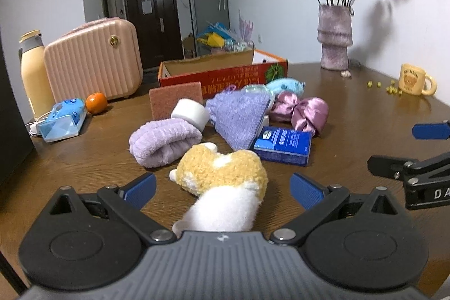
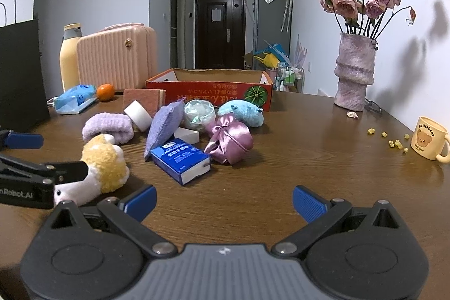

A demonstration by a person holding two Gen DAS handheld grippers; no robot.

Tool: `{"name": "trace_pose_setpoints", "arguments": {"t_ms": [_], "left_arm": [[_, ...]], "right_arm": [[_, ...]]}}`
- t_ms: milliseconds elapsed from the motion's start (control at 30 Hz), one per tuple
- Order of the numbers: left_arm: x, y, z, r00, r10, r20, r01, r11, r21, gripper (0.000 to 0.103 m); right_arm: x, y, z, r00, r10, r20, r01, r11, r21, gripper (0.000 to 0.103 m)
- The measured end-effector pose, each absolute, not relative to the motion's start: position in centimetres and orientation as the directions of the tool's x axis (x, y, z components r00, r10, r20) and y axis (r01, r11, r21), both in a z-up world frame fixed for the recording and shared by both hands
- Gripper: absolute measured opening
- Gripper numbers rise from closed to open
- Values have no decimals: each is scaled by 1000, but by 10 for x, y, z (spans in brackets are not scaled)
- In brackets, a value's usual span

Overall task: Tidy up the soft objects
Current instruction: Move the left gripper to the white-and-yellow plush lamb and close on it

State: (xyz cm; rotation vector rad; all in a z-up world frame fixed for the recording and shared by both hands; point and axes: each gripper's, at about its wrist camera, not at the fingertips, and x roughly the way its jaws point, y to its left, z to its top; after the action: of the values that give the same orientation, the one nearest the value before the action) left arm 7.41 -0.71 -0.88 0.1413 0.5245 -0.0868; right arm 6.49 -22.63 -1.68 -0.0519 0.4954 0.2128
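Note:
A yellow-and-white plush toy (image 1: 222, 173) (image 2: 104, 165) lies on the brown table (image 1: 351, 108), between the wide-apart fingers of my open left gripper (image 1: 223, 190) (image 2: 64, 154); the pads do not touch it. Beyond it lie a lilac fluffy towel roll (image 1: 164, 141), a purple knit cloth (image 1: 239, 114), a purple satin bow (image 1: 301, 110) and a blue plush (image 1: 285, 86). A red cardboard box (image 1: 225, 75) stands open behind them. My right gripper (image 2: 225, 201) (image 1: 391, 146) hovers open over bare table to the right, holding nothing.
A blue tissue box (image 2: 181, 159), white tape roll (image 2: 137, 111), pink sponge (image 2: 143, 99) and clear pouch (image 2: 198, 113) sit among the soft items. A pink case (image 2: 115, 58), bottle (image 2: 69, 55), orange (image 2: 105, 92) and black bag (image 2: 19, 75) stand at left; vase (image 2: 354, 75) and mug (image 2: 429, 138) at right.

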Motion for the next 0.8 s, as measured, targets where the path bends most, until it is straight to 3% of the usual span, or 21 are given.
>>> {"name": "trace_pose_setpoints", "arguments": {"t_ms": [333, 800], "left_arm": [[111, -9, -22, 793, -37, -608, 165, 974, 156, 103], [148, -9, -39, 705, -81, -704, 191, 978, 79, 100]], "right_arm": [[85, -224, -25, 846, 181, -501, -208, 978, 1, 103], [101, -216, -32, 831, 158, -533, -201, 979, -23, 103]]}}
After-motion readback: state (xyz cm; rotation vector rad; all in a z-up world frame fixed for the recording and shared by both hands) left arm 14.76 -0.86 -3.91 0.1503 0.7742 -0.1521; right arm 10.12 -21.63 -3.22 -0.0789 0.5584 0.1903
